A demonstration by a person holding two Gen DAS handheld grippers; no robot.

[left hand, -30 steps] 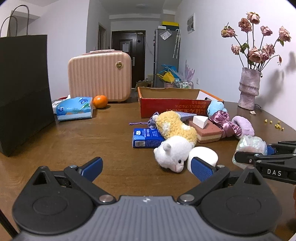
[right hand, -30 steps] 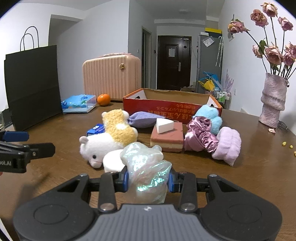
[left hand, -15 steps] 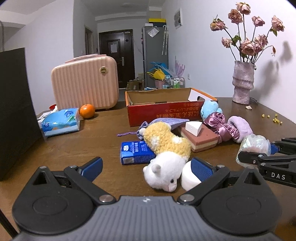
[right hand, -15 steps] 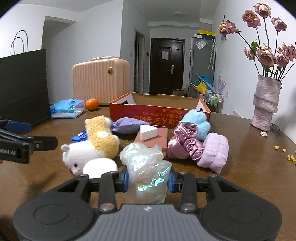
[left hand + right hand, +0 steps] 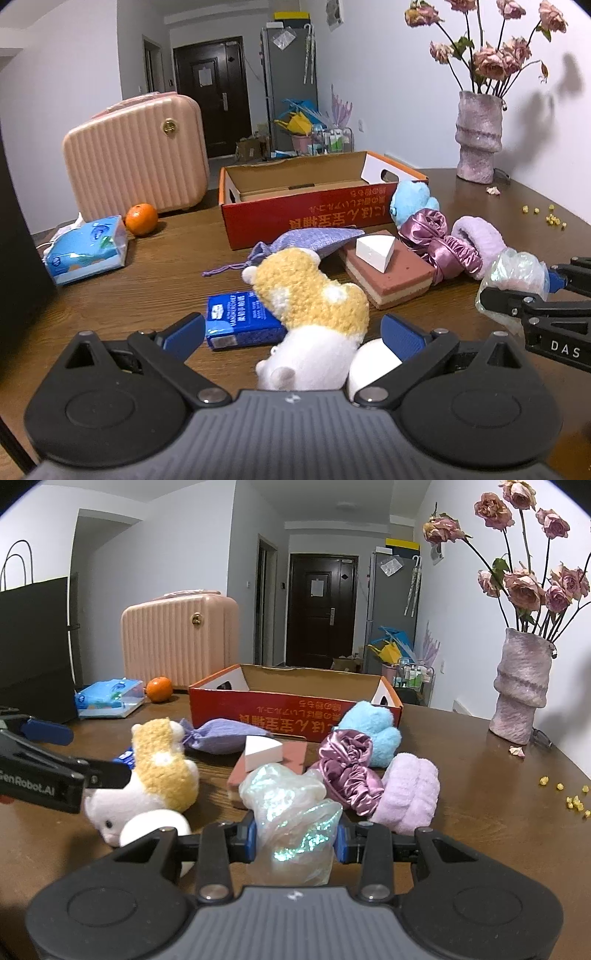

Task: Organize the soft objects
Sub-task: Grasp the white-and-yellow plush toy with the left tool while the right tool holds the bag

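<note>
My right gripper (image 5: 295,840) is shut on a crumpled iridescent plastic bag (image 5: 293,812), which also shows at the right of the left wrist view as the bag (image 5: 517,273). My left gripper (image 5: 293,330) stands open around a yellow and white alpaca plush (image 5: 310,317) lying on the table, its pads apart from the plush. A white round pad (image 5: 373,365) lies beside the plush. Behind them are a purple pouch (image 5: 225,734), a brown sponge block (image 5: 388,273) with a white wedge, a satin scrunchie (image 5: 347,771), a lilac fluffy band (image 5: 406,794) and a blue plush (image 5: 373,731).
An open red cardboard box (image 5: 295,705) stands behind the pile. A blue tissue packet (image 5: 236,321), a tissue pack (image 5: 86,249), an orange (image 5: 141,218), a pink case (image 5: 136,158), a black bag (image 5: 35,646) and a vase of dried roses (image 5: 521,690) are on the wooden table.
My left gripper has moved toward the alpaca plush, which now lies between its open fingers. My right gripper, still holding the bag, has shifted closer to the pile.
</note>
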